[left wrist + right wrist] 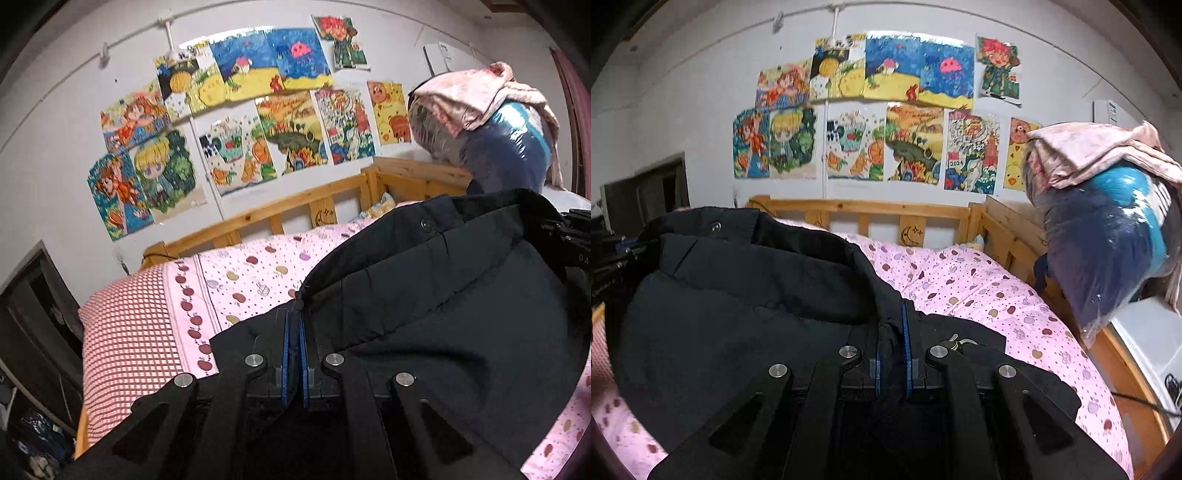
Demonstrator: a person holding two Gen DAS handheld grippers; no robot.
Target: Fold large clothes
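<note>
A large black padded jacket (443,295) lies on the pink patterned bed. My left gripper (294,314) is shut on a bunched edge of the jacket at its left side. In the right wrist view the same jacket (738,302) spreads to the left, with a snap button near its collar. My right gripper (894,317) is shut on a fold of the jacket's right edge. The other gripper shows dimly at the far edge of each view, on the far side of the jacket (569,236).
The pink fruit-print quilt (979,291) covers the bed, with a red checked part (129,332) at the left. A wooden rail (871,210) runs along the wall with drawings. A plastic-wrapped blue bundle (1108,251) with pink cloth on it sits at the right corner.
</note>
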